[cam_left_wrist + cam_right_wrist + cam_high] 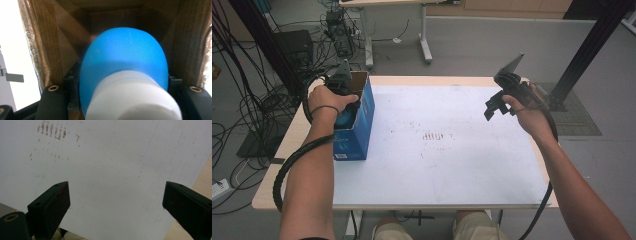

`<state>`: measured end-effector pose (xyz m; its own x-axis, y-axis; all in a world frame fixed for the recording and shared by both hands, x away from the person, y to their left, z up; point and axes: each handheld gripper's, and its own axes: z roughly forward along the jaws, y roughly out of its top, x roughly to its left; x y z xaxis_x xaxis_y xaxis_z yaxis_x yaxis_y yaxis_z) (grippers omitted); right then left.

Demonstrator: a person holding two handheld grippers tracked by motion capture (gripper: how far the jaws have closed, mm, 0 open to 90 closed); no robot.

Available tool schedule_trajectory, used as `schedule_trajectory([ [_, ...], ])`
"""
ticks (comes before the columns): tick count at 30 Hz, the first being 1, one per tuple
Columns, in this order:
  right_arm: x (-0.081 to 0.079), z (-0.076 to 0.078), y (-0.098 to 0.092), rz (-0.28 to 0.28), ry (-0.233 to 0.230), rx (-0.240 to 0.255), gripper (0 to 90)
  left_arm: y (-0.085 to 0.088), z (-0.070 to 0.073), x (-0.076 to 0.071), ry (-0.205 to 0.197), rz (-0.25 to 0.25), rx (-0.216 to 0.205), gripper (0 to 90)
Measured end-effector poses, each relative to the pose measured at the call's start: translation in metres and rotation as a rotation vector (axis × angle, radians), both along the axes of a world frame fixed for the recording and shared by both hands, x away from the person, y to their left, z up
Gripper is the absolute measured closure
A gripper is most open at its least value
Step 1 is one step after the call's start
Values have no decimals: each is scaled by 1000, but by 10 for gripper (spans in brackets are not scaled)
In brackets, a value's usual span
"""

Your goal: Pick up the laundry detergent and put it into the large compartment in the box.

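Item 1: blue bottle point(125, 62), white cap, clamped in left gripper point(343, 102), inside the cardboard box point(362, 120) at surface point(452, 150) left edge, probably being packed. Right gripper point(116, 195): jaws apart, idle above the white sheet.

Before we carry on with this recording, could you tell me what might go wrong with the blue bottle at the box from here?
1. The left gripper is shut on the blue bottle inside the cardboard box; the walls are close, so the bottle could catch on them.
2. The box stands near the table edge with nothing bracing it, so it could shift or tip.
3. The right gripper hangs open above the white sheet, too far to steady the box.
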<state>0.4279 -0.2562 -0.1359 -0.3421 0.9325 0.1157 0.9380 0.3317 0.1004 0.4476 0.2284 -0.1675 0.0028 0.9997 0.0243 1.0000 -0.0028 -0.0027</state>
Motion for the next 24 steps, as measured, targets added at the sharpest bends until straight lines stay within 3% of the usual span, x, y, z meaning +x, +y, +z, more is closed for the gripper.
schedule_trajectory([
  [24,-1,1,-1,-7,-1,2,74,1,0,0,-4,-2,-1,368],
])
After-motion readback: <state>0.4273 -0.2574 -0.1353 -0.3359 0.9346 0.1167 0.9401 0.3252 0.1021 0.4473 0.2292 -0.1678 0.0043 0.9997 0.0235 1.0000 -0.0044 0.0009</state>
